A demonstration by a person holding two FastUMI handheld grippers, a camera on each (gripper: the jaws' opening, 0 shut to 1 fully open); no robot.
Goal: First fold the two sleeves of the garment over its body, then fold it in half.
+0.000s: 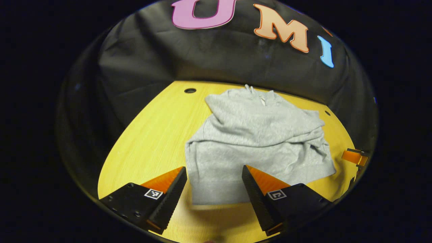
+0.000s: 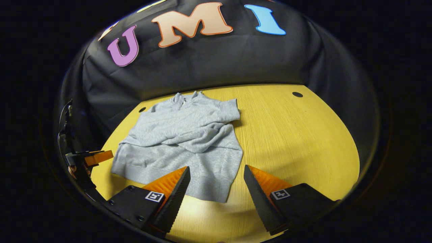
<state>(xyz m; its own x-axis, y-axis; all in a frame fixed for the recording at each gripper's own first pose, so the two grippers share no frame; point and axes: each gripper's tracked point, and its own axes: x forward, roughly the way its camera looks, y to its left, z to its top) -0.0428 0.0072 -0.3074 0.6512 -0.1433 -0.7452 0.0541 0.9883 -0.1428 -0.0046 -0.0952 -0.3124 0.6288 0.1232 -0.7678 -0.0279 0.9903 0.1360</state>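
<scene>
A light grey sweatshirt [image 1: 256, 141] lies flat on the yellow wooden table [image 1: 152, 135], collar toward the booth's wall, both sleeves folded across its body. My left gripper [image 1: 214, 173] hangs open just above the hem's near left corner, its fingers straddling the cloth without touching it. In the right gripper view the same sweatshirt [image 2: 182, 141] lies left of centre. My right gripper [image 2: 216, 172] is open above the hem's near right corner. The left gripper's orange finger [image 2: 98, 157] and a hand show at the far left of that view; the right gripper's finger [image 1: 354, 156] shows at the left gripper view's right edge.
Small dark holes [image 1: 190, 90] [image 2: 297, 94] mark the table near its far edge. Black cloth walls close the table off behind and at the sides. Bare wood [image 2: 297, 135] spreads to the right of the garment.
</scene>
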